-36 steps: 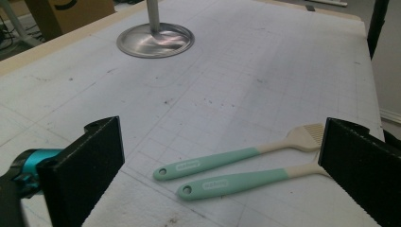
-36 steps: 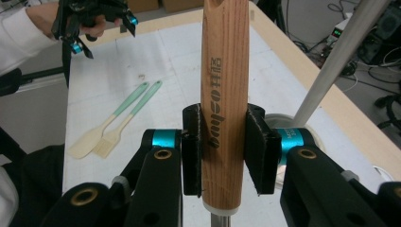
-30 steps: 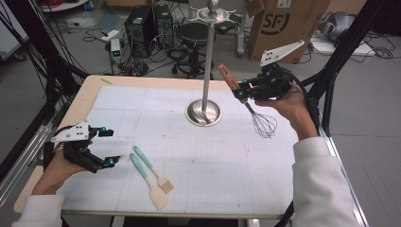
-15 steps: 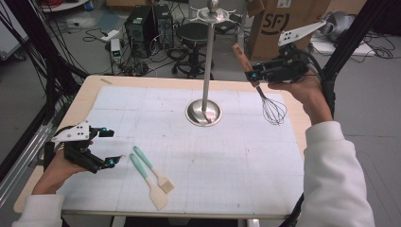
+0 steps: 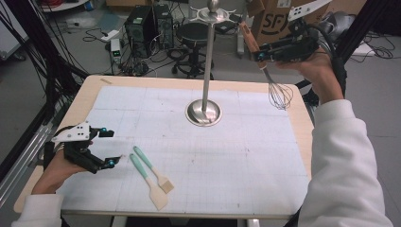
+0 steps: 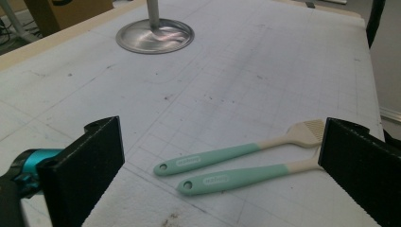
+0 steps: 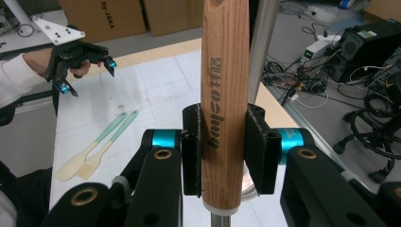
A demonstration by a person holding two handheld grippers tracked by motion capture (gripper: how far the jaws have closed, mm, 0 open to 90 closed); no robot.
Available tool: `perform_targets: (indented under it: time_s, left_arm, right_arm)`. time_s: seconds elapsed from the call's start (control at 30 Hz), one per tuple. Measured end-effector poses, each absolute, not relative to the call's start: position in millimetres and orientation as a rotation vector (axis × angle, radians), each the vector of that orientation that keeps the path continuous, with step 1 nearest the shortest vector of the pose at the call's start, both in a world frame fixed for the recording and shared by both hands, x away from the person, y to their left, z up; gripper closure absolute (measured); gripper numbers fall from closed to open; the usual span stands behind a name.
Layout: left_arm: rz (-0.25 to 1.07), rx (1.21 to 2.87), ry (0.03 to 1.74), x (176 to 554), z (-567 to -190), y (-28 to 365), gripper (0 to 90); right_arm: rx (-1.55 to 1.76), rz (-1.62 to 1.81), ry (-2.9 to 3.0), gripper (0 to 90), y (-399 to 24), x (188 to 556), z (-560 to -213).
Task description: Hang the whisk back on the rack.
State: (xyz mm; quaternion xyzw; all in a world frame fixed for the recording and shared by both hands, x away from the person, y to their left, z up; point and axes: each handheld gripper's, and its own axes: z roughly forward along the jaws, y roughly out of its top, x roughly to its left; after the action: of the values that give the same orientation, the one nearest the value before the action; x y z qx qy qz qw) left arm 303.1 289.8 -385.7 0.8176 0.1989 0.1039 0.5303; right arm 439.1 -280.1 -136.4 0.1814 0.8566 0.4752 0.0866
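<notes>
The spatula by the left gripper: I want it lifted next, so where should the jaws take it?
Grip the spatula at mid-handle, on the green part, coming straight down with the left gripper across its length. It lies flat, close beside the brush, so stay narrow.

Two mint-handled utensils (image 6: 236,165) lying side by side between wide-apart tongs (image 6: 220,177); stand base (image 6: 155,36) at eleven o'clock.

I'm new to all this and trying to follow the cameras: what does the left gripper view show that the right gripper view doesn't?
Left gripper view alone: the left gripper, its open jaws framing two mint-handled tools, a brush and a spatula, and the stand's round base. Right gripper view alone: the right gripper shut on the whisk's wooden handle, plus boxes and computers. Both: the gridded mat and those two tools.
</notes>
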Motion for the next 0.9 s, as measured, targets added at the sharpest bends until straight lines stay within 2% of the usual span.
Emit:
perform_targets:
  time_s: [0.43, 0.9]
  left_arm:
    - [0.25, 1.949, 0.485, 302, -386, 289, 1.7]
    - [0.257, 1.963, 0.489, 303, -386, 289, 1.7]
  right_arm:
    - [0.509, 1.394, 2.591, 70.1, -275, 455, -123]
    - [0.525, 1.386, 2.601, 70.1, -273, 476, -124]
